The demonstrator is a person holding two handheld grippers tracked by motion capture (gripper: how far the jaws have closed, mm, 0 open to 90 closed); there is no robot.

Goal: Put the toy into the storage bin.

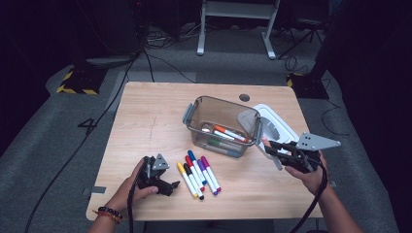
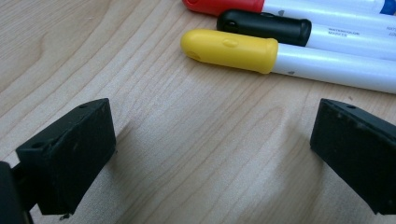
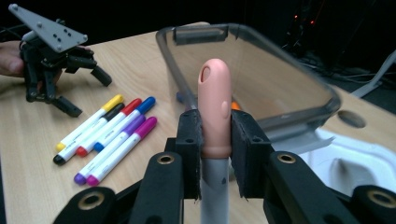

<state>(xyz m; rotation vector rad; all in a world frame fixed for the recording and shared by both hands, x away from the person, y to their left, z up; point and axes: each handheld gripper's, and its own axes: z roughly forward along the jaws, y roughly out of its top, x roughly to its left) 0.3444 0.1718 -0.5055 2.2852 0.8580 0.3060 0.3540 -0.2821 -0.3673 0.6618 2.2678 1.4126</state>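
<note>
Beside the bin, the right gripper clamped a peach-capped marker at its cap: light, stiff, slick plastic, best pinched mid-barrel. The left gripper stood wide by the yellow marker.

- Wooden counter, pale grain, a round grommet hole at its far right.
- White lid lying flat at right.
- Grey carpet floor; black cables trailing far left.
- White desk legs far behind.
</note>
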